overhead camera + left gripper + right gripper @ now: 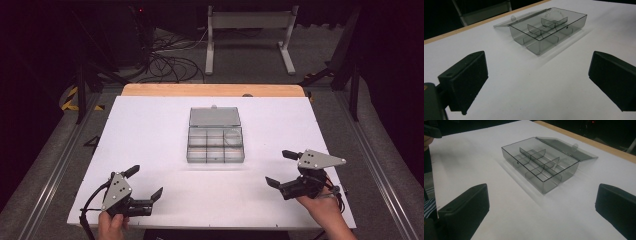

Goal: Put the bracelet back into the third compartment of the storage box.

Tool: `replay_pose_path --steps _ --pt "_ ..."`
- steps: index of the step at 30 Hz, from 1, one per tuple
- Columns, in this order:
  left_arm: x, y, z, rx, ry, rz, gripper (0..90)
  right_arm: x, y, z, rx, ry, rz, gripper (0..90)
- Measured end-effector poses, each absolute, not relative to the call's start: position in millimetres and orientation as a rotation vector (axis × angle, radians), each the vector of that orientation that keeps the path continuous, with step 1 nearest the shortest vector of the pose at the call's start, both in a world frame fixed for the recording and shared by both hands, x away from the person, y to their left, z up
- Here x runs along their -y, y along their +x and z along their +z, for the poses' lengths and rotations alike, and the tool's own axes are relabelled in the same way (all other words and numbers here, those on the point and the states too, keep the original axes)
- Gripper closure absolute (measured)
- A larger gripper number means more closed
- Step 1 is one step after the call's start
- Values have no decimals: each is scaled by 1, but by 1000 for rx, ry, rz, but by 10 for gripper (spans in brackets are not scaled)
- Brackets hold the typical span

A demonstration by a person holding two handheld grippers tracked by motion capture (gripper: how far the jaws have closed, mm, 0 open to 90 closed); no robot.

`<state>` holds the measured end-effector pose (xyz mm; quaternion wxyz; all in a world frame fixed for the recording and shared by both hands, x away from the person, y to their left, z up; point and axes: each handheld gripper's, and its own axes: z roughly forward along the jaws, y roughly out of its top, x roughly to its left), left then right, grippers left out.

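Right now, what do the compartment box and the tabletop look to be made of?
Compartment box: smoky grey transparent plastic, probably; the dividers and white surface show through its glossy walls. Tabletop: matte white sheet, maybe laminate or paper, over a board with a wood-coloured edge.

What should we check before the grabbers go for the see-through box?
1. Box lid open, lying flat behind it: ok.
2. Left gripper jaws wide apart, holding nothing: ok.
3. Right gripper jaws wide apart, holding nothing: ok.
4. White table bare between grippers and box: ok.
5. Compartments empty: cannot tell; the far right one shows something faint and ridged.
6. Box sitting flat, not tilted: ok.
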<state>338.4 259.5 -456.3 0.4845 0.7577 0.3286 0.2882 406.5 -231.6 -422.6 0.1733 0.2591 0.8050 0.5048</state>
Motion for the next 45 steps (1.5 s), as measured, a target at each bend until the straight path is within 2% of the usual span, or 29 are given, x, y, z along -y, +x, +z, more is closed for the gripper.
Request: replay_pose_path --steps 20,35,45 --pt "-260 338 -456 -798 1847 702 29 247 401 -472 -2332 837 1415 1" --pt "-260 339 -457 -786 1857 696 29 250 399 -490 -2356 867 1365 1" --pt "-262 340 -459 -800 1860 677 30 250 400 -485 -2337 889 1367 1"
